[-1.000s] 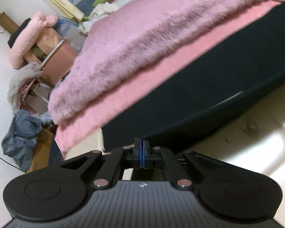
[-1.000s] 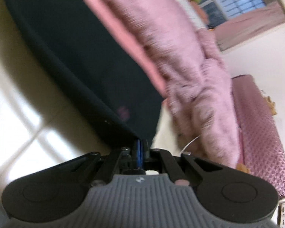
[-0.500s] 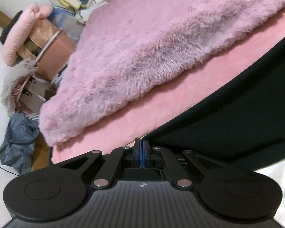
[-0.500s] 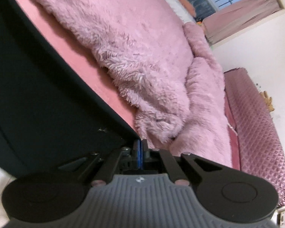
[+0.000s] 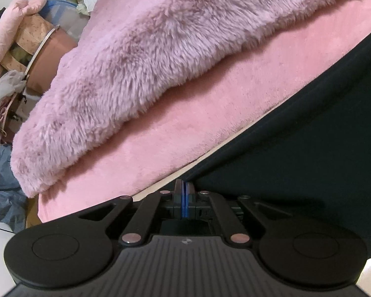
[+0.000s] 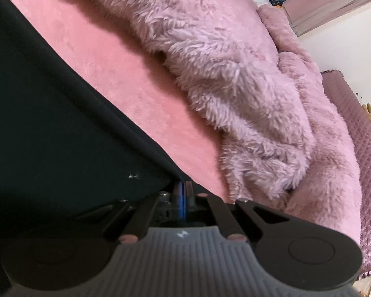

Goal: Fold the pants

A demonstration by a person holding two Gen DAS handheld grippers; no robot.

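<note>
The black pants [image 5: 309, 143] stretch from my left gripper [image 5: 184, 185] toward the right, just over the pink bed sheet [image 5: 185, 128]. The left gripper is shut on a corner of the pants. In the right wrist view the same pants [image 6: 49, 123] fill the left side, and my right gripper [image 6: 183, 185] is shut on their other corner, low above the pink sheet [image 6: 126, 79]. The cloth hangs taut between the two grippers.
A fluffy pink blanket [image 5: 160, 49] lies bunched on the bed beyond the pants; it also shows in the right wrist view [image 6: 247, 86]. Clutter with a pink pillow [image 5: 10, 37] and a grey bag [image 5: 2, 188] stands left of the bed. A quilted mauve cover [image 6: 363, 148] lies right.
Both grippers have carried the pants up from the floor side and forward over the bed. The pink sheet and blanket now fill the views and the floor is nearly out of sight.
</note>
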